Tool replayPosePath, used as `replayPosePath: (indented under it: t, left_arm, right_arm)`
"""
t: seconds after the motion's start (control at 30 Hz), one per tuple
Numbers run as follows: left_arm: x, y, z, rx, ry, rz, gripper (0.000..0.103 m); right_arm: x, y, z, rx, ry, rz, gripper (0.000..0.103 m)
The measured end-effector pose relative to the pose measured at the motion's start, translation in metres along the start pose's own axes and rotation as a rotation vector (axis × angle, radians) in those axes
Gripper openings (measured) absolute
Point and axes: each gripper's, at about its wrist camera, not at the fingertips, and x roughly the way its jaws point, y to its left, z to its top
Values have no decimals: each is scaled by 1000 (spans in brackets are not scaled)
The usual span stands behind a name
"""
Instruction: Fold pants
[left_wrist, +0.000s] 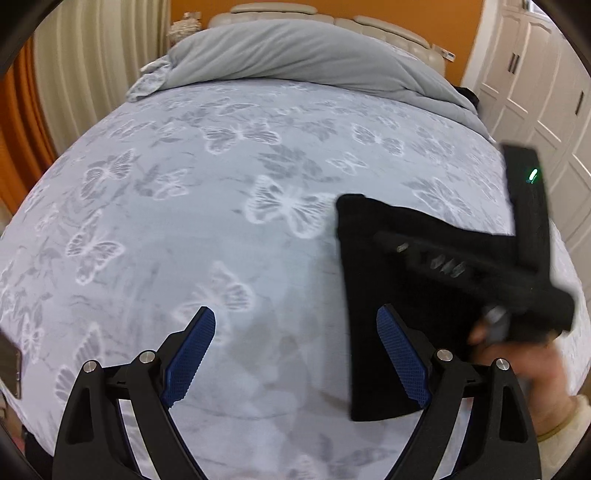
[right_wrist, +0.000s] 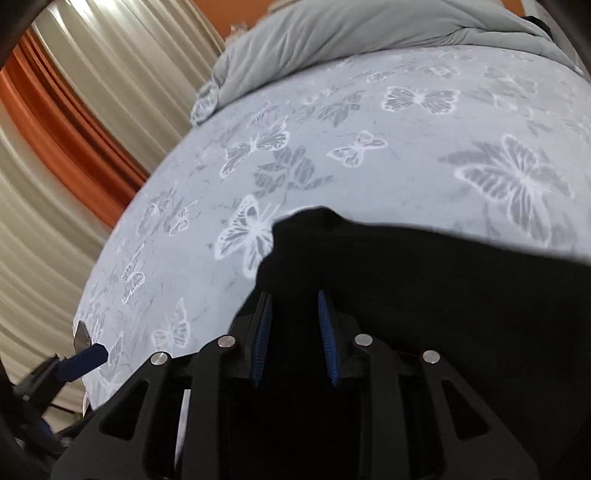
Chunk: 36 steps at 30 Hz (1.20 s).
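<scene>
Bed (left_wrist: 221, 155) under pale butterfly-print sheet, grey duvet (left_wrist: 295, 51) bunched at headboard end. Black pants (left_wrist: 373, 288) folded into compact block on sheet, right of centre. Right gripper (right_wrist: 295, 328) over pants, fingers narrowly apart, nothing between them. Left gripper (left_wrist: 295, 354) fingers spread wide, holding nothing, above sheet beside pants.

Black pants (left_wrist: 373, 295) folded into compact, roughly rectangular bundle, lying flat on bed, right of centre in left wrist view. Right wrist view: same pants (right_wrist: 424, 280), dark mass filling lower right, one rounded corner bulging up.
</scene>
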Motion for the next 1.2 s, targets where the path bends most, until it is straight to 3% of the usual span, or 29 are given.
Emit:
replayPosePath:
  t: [0.07, 0.2, 0.27, 0.33, 0.37, 0.43, 0.5, 0.6, 0.7, 0.77, 0.8, 0.87, 1.03, 1.07, 1.1, 1.13, 1.17, 1.2]
  left_arm:
    - [-3, 11, 1, -26, 5, -9, 87]
    - [-11, 28, -1, -44, -3, 2, 87]
    - [-14, 34, -3, -44, -3, 1, 87]
    - [-16, 39, -3, -49, -5, 9, 87]
    - [-17, 41, -2, -54, -7, 9, 87]
    - [-17, 45, 0, -67, -13, 16, 87]
    - [-16, 49, 1, -81, -14, 28, 87]
    - [-10, 49, 1, -89, 5, 28, 87]
    - [-7, 40, -1, -67, 17, 8, 87]
    - [-5, 28, -3, -36, 28, -26, 87]
    - [-4, 24, -4, -25, 35, -37, 87]
    - [0, 12, -6, -5, 57, -78, 87]
    - [9, -9, -4, -19, 84, -141, 87]
    - [11, -13, -4, -21, 86, -143, 87]
    - [14, -19, -4, -19, 89, -140, 87]
    - [17, -26, -4, -12, 92, -133, 87]
    - [19, -30, -3, -8, 94, -129, 87]
    - [21, -37, -2, -3, 94, -127, 87]
  right_arm:
    - [-28, 0, 10, 10, -59, 19, 25]
    - [-72, -24, 1, 88, -91, -61, 25]
    - [-69, -31, -19, 108, -34, -90, 25]
    - [-34, -15, -38, 62, 57, -59, 25]
    - [-14, 0, -47, 9, 73, -88, 25]
    - [4, 30, -51, -109, 24, -125, 25]
    - [12, 40, -44, -97, 42, -67, 25]
    - [-5, 29, -35, -62, 33, -39, 24]
    - [-54, 12, -27, -52, -43, -92, 25]
    - [-87, -6, -27, -42, -87, -170, 51]
    - [-104, -19, -28, -23, -108, -222, 58]
    - [-135, -53, -34, 48, -130, -294, 62]
    - [-123, -119, -61, 213, 53, -226, 70]
    - [-118, -122, -66, 215, 65, -210, 63]
    - [-113, -120, -71, 196, 52, -172, 50]
    - [-108, -115, -72, 177, 60, -144, 28]
    - [-110, -107, -72, 150, 45, -146, 17]
    - [-118, -95, -71, 111, 17, -152, 17]
